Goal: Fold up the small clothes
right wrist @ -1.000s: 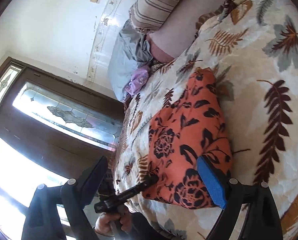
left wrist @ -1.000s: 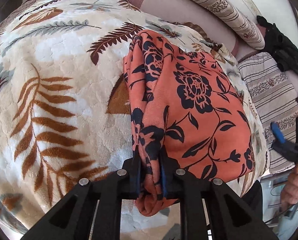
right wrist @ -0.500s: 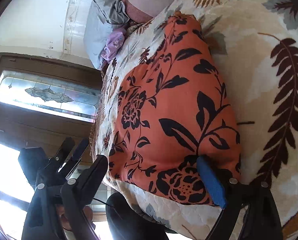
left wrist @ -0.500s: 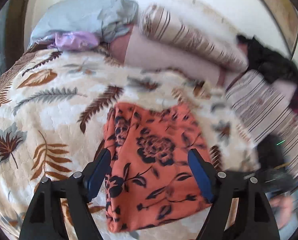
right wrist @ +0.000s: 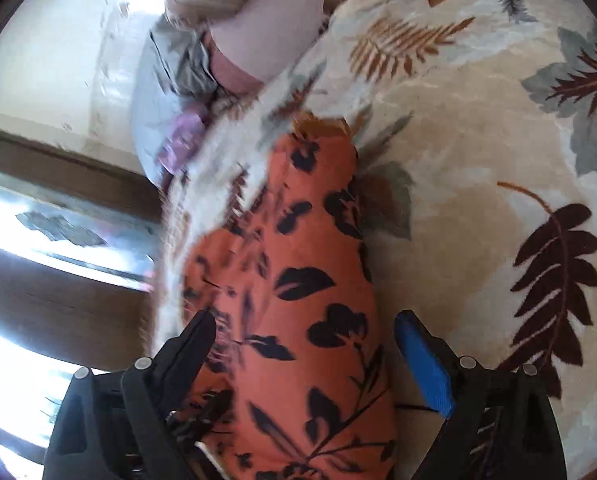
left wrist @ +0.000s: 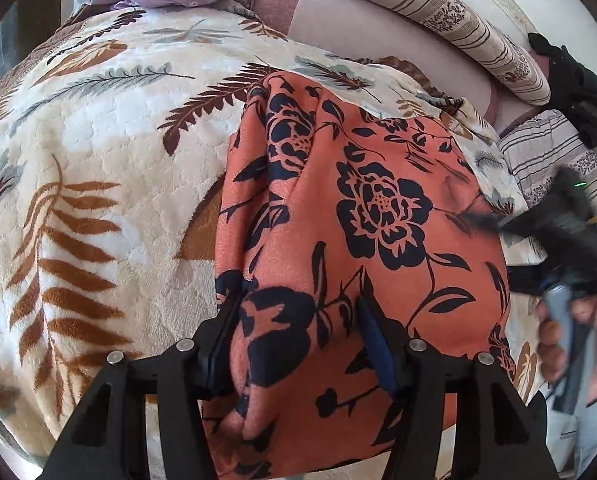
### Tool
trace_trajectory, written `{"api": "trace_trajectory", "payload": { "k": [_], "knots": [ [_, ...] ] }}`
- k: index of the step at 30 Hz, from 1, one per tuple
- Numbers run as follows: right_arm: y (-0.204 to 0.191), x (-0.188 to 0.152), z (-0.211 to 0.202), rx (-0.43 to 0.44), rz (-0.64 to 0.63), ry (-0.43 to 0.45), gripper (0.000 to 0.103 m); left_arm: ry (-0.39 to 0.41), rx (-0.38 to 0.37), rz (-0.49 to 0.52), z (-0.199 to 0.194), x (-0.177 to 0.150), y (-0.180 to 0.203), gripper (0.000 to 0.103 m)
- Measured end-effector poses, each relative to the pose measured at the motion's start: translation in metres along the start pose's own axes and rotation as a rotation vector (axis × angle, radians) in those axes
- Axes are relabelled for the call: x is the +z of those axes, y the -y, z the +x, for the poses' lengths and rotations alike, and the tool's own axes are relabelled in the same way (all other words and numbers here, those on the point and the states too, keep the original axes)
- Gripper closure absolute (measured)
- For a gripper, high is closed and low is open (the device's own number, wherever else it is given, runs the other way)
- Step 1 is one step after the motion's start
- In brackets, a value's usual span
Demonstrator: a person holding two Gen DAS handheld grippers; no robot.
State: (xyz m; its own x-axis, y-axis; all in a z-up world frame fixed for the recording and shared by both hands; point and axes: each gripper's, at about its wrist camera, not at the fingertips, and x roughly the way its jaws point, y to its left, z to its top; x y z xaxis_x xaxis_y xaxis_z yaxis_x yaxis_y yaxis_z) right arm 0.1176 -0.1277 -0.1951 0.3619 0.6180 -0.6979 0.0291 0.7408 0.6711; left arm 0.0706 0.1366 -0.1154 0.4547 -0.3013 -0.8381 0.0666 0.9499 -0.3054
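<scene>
Straddling the orange garment (left wrist: 370, 216), both grippers (left wrist: 298, 312) (right wrist: 304, 338) gape; only left view shows a hand (left wrist: 570, 336).

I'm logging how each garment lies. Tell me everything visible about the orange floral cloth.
The orange floral cloth is soft, matte fabric printed with dark navy flowers and leaves. It lies folded and rumpled on the leaf-patterned blanket, its near edge reaching the bed's edge. The open left tongs and open right tongs straddle it.

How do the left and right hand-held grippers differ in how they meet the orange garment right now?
The left hand-held gripper straddles the orange floral garment near its left edge; the right hand-held gripper straddles its other edge. Left view is sharp, right blurred. Both stand open, neither clamped.
</scene>
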Motion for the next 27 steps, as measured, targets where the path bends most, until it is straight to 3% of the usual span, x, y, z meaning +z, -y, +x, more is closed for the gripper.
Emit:
{"api": "trace_trajectory", "payload": {
  "k": [2, 6, 7, 10, 12, 14, 16, 18, 20, 21, 22, 23, 24, 25, 27],
  "knots": [
    [0.000, -0.004, 0.000, -0.007, -0.014, 0.021, 0.048, 0.001, 0.006, 0.008, 0.000, 0.000, 0.002, 0.042],
    [-0.029, -0.014, -0.024, -0.103, -0.129, 0.103, 0.051, 0.007, 0.016, 0.011, -0.001, -0.001, 0.003, 0.042],
    [-0.034, -0.017, -0.031, -0.115, -0.143, 0.131, 0.048, 0.007, 0.018, 0.009, -0.002, -0.002, 0.003, 0.042],
    [-0.035, -0.026, -0.050, -0.059, -0.112, 0.187, 0.020, 0.008, 0.031, 0.013, -0.003, -0.003, 0.006, 0.041],
    [-0.037, -0.041, -0.047, -0.046, -0.129, 0.165, 0.018, 0.013, 0.040, 0.014, -0.004, -0.004, 0.007, 0.040],
    [-0.044, -0.053, -0.023, -0.168, -0.238, 0.061, 0.025, 0.015, 0.054, 0.018, -0.004, -0.005, 0.010, 0.039],
    [-0.039, -0.060, -0.018, -0.176, -0.226, 0.047, 0.029, 0.005, 0.063, 0.019, -0.007, -0.006, 0.012, 0.038],
    [-0.038, -0.061, -0.033, -0.148, -0.188, 0.097, 0.030, 0.020, 0.047, -0.002, -0.020, -0.007, 0.009, 0.039],
    [-0.047, -0.069, -0.056, -0.125, -0.219, 0.197, 0.027, 0.084, 0.018, -0.048, -0.039, -0.008, 0.001, 0.038],
    [-0.049, -0.072, -0.062, -0.115, -0.230, 0.226, 0.023, 0.113, 0.017, -0.070, -0.046, -0.007, -0.004, 0.035],
    [-0.050, -0.076, -0.062, -0.123, -0.243, 0.230, 0.012, 0.137, 0.028, -0.093, -0.051, -0.006, -0.011, 0.027],
    [-0.050, -0.078, -0.050, -0.142, -0.282, 0.163, 0.009, 0.149, 0.054, -0.122, -0.053, -0.003, -0.019, 0.023],
    [-0.050, -0.080, -0.031, -0.177, -0.335, 0.040, 0.009, 0.131, 0.090, -0.148, -0.049, 0.000, -0.027, 0.018],
    [-0.047, -0.085, -0.016, -0.237, -0.383, -0.036, 0.012, 0.071, 0.119, -0.163, -0.041, 0.003, -0.033, 0.017],
    [-0.044, -0.087, -0.028, -0.229, -0.411, 0.023, 0.012, -0.024, 0.062, -0.148, -0.030, 0.014, -0.047, 0.017]
  ]
}}
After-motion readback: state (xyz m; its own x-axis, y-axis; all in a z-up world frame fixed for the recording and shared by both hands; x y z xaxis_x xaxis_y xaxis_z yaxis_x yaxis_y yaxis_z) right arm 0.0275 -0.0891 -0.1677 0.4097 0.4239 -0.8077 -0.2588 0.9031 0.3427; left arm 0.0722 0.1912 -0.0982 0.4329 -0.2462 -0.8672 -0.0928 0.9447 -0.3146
